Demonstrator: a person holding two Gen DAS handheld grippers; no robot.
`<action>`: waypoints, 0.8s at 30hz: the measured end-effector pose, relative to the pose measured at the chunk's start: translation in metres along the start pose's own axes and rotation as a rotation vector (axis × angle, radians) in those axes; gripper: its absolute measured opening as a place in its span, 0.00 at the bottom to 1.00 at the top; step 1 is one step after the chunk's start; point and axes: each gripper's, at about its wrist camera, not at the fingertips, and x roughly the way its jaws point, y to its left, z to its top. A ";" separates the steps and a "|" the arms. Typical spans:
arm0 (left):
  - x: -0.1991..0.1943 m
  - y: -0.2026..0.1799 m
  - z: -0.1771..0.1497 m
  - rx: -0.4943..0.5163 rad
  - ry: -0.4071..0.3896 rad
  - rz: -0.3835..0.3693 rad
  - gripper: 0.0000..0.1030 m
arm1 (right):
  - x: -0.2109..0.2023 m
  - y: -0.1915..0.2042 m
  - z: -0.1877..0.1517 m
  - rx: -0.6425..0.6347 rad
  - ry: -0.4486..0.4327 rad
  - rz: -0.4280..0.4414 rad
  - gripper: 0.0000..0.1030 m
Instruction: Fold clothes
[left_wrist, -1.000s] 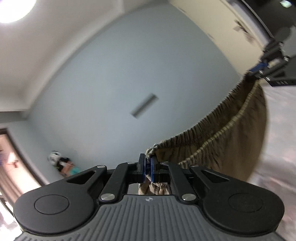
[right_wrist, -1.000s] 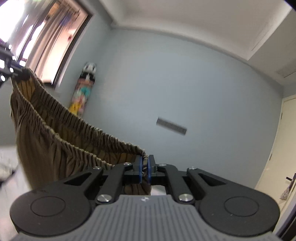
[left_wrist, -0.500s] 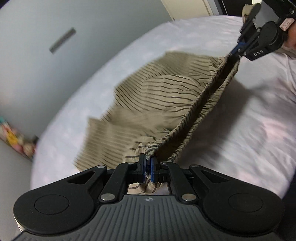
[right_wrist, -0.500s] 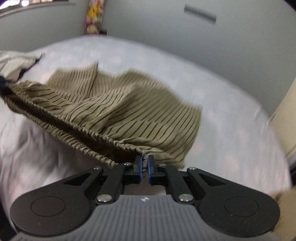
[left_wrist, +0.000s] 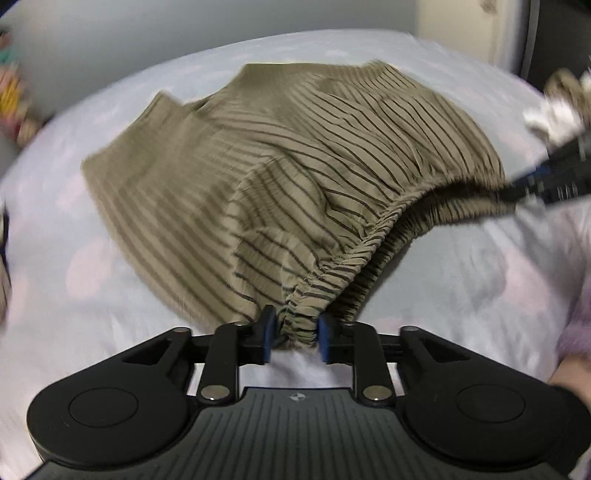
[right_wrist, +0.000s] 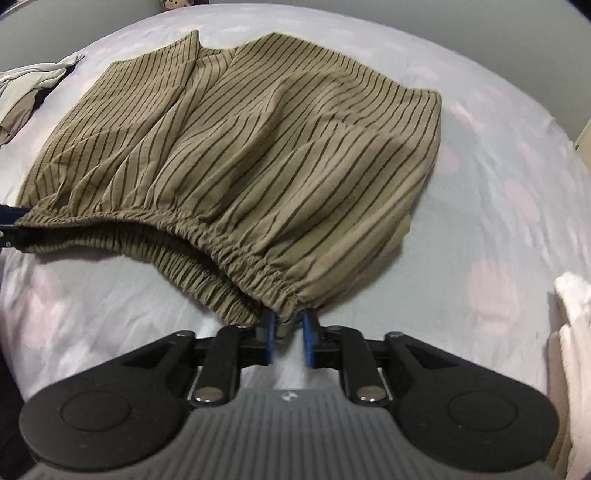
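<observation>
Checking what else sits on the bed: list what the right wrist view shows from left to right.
Pale grey garment at the left edge → olive striped shorts spread across the middle → bare bedsheet → white cloth at the right edge.

A bed (right_wrist: 498, 192) with a pale lilac sheet dotted with faint pink blotches filled both views. Behind it stood a plain grey-blue wall (left_wrist: 155, 33). A cream panel (left_wrist: 465, 26) rose at the far right.
</observation>
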 end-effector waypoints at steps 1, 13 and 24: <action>-0.003 0.003 -0.002 -0.035 0.000 -0.018 0.39 | -0.002 -0.001 0.002 0.015 -0.006 0.014 0.25; -0.022 0.068 -0.023 -0.719 -0.093 -0.259 0.51 | -0.025 -0.060 -0.018 0.507 -0.138 0.206 0.46; 0.013 0.087 -0.038 -0.999 -0.017 -0.291 0.51 | 0.023 -0.072 -0.020 0.785 -0.082 0.301 0.20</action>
